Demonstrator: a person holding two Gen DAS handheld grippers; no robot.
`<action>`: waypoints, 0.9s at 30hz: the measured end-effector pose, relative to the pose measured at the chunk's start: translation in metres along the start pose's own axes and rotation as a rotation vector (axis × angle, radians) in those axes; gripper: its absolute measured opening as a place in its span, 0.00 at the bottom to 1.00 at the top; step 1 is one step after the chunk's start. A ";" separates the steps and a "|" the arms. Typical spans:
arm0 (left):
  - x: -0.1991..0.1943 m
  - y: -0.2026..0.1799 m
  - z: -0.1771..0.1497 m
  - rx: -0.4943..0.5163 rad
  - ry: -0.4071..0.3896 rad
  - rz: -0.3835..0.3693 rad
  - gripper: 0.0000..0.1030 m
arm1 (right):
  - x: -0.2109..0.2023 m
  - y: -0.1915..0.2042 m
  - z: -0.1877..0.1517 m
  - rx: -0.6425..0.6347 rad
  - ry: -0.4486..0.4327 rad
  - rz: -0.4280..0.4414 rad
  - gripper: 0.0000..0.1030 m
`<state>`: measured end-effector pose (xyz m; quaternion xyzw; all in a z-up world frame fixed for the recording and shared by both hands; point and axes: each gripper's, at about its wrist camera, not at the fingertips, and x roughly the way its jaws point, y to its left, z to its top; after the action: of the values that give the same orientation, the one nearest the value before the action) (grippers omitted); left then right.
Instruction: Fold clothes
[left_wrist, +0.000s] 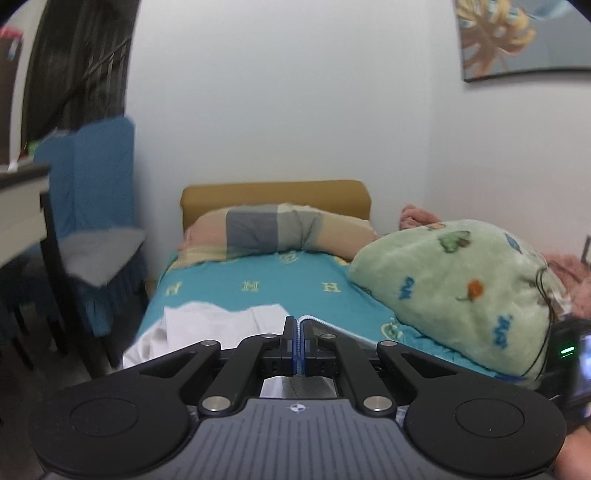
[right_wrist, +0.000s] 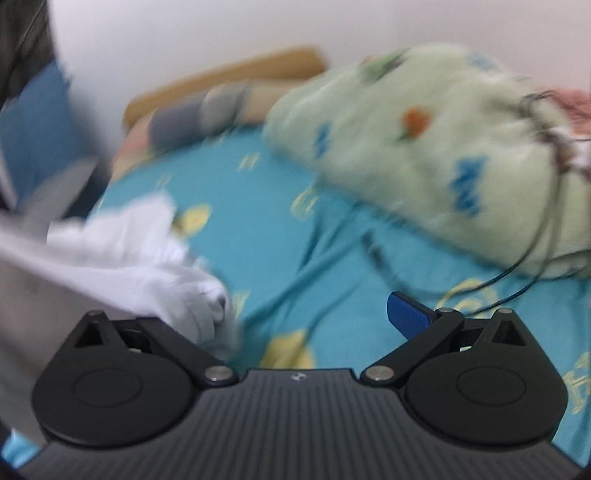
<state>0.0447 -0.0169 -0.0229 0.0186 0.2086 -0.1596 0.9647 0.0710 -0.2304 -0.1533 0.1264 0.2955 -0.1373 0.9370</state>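
A white garment (left_wrist: 210, 325) lies rumpled on the teal bed sheet (left_wrist: 266, 291), just ahead of my left gripper (left_wrist: 298, 332). That gripper is shut, its blue pads pinching a thin white edge of the garment that arches out between them. The right wrist view is blurred by motion. There my right gripper (right_wrist: 314, 314) stands wide open above the sheet (right_wrist: 258, 221). Its right blue fingertip (right_wrist: 406, 314) is bare, and its left finger is hidden behind the bunched white garment (right_wrist: 147, 254), which drapes over that side.
A green fleece blanket (left_wrist: 450, 288) is heaped on the bed's right side, with black cables (right_wrist: 373, 251) trailing from it across the sheet. A patchwork pillow (left_wrist: 273, 232) lies at the headboard. A blue-covered chair (left_wrist: 92, 206) and a desk (left_wrist: 22, 206) stand left of the bed.
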 end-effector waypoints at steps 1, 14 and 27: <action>0.001 0.003 0.000 -0.019 0.015 -0.003 0.01 | -0.004 0.000 0.003 -0.005 -0.028 0.000 1.00; 0.048 -0.019 -0.046 0.123 0.316 0.017 0.37 | -0.054 -0.007 0.036 -0.066 -0.391 0.003 1.00; 0.059 -0.078 -0.083 0.335 0.283 0.049 0.60 | -0.062 -0.015 0.038 -0.014 -0.423 0.026 1.00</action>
<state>0.0380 -0.0996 -0.1206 0.2059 0.3118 -0.1645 0.9129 0.0373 -0.2450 -0.0891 0.0921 0.0913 -0.1468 0.9806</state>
